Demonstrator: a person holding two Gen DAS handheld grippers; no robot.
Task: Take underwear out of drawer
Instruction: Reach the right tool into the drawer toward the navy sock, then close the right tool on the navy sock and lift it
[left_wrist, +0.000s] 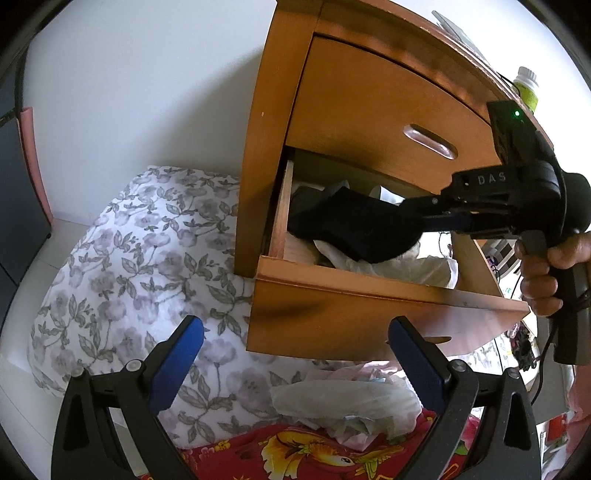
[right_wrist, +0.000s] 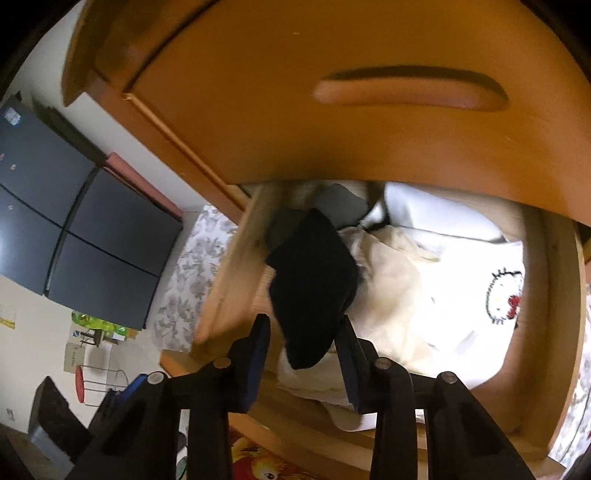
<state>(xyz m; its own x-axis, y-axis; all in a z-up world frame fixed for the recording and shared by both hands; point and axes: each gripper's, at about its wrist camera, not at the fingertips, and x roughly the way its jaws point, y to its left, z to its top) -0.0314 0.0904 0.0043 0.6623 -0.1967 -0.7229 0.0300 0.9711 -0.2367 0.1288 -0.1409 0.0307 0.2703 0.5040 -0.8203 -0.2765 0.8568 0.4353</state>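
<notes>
Underwear in open drawer, atop clothes

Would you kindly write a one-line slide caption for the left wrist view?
Right claw reaches into the open lower drawer, closing around a black garment; left claw waits open below.

black underwear, crumpled, in open drawer

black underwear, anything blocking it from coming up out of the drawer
Nothing visible. The right gripper has the black underwear between its fingers, above the drawer's low front edge; the closed upper drawer sits further back.
</notes>
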